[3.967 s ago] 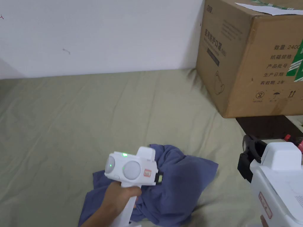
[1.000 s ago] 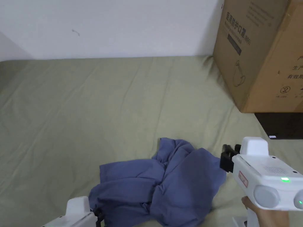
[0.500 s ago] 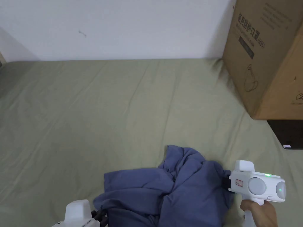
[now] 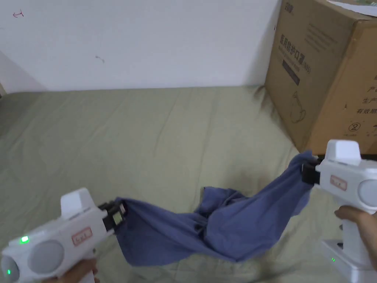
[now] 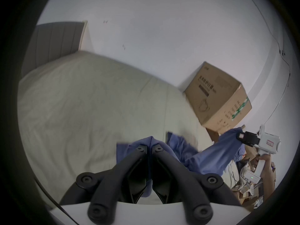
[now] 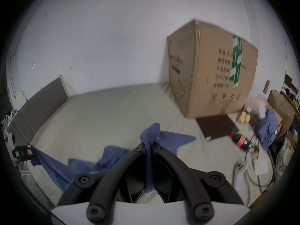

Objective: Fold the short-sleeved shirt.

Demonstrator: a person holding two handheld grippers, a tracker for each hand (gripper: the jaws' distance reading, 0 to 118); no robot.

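Note:
A blue short-sleeved shirt [image 4: 221, 224] hangs stretched between my two grippers above the olive bed sheet [image 4: 147, 140]; its crumpled middle sags down to the sheet. My left gripper [image 4: 119, 215] is shut on the shirt's left end, low at the near left. My right gripper [image 4: 306, 170] is shut on the right end, held higher near the box. The left gripper view has the jaws [image 5: 150, 148] pinching blue cloth [image 5: 209, 157], with the other gripper [image 5: 240, 136] far right. In the right gripper view, cloth [image 6: 151, 134] bunches out above the closed jaws [image 6: 148, 148].
A big cardboard box [image 4: 324, 73] stands at the bed's far right corner against the white wall. A dark board [image 6: 215, 126] lies below it. Beside the bed on the right are another blue garment [image 6: 267, 127] and clutter. A grey headboard [image 6: 37, 110] closes the left end.
Both grippers have closed on the shirt's ends and lifted them up and apart, left one leftward, right one up toward the box. The heap has been drawn out into a hanging band.

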